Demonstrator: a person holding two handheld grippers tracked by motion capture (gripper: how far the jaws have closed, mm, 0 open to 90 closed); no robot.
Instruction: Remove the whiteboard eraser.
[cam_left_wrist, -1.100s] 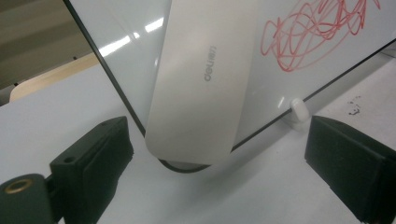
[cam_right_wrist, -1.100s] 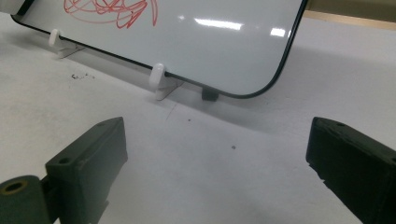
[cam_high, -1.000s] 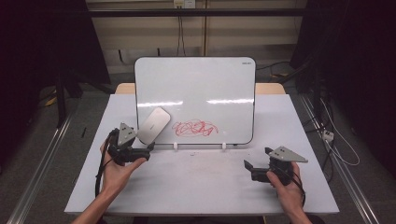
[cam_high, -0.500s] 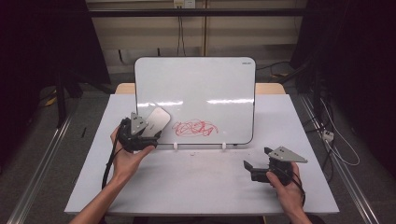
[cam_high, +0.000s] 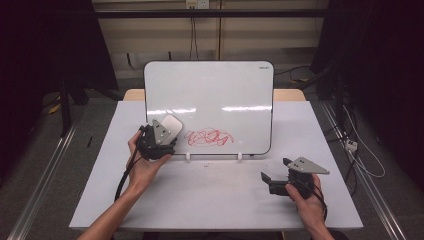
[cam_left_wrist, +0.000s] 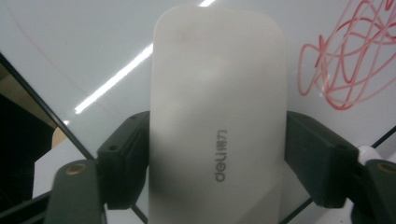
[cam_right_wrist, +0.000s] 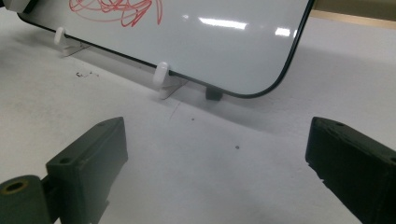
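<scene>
Eraser (cam_left_wrist: 217, 126) sits between your left gripper's (cam_high: 161, 141) jaws, which have just been closing and now press its two long sides; it lies flat against the whiteboard (cam_high: 220, 90), at the lower left, just beside the red scribble (cam_high: 210, 136). Pickup looks done; wiping is left, since the scribble is whole. Farther right, your right gripper (cam_high: 270, 179) rests near the table's (cam_high: 210, 200) front edge, jaws spread wide and holding nothing, well apart from the board.
</scene>
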